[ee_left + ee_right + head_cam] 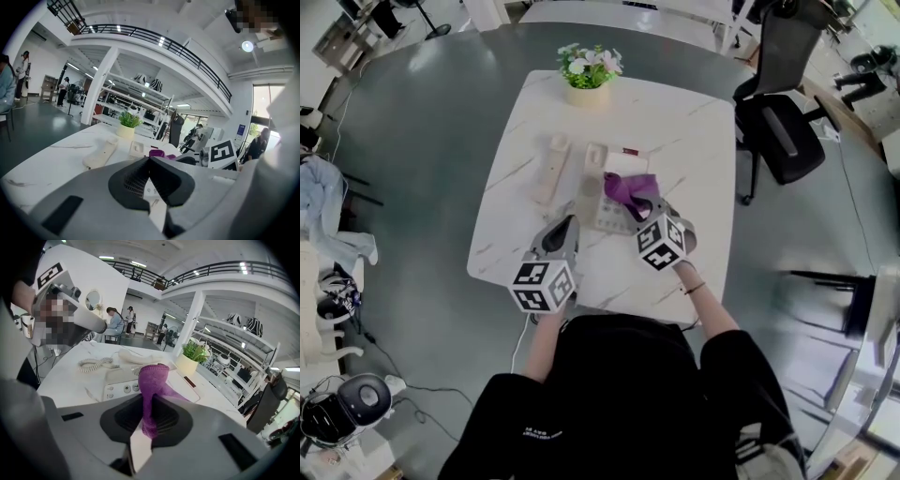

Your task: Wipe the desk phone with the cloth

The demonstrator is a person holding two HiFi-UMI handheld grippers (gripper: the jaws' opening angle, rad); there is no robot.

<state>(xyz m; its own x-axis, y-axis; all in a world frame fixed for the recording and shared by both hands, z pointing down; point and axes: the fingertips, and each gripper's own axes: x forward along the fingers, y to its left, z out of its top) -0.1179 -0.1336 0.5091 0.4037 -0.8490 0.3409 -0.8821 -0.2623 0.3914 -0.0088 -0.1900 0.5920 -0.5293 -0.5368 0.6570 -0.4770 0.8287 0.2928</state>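
Note:
The beige desk phone sits mid-table with its handset lying off the cradle to its left. My right gripper is shut on a purple cloth, which drapes over the phone's right side. In the right gripper view the cloth hangs from the closed jaws just above the phone's keypad. My left gripper hovers at the phone's near-left corner, shut and empty. In the left gripper view the handset and the phone lie ahead.
A potted plant stands at the white marble table's far edge. The coiled cord lies by the phone. A black office chair stands off the table's right corner. Grey floor surrounds the table.

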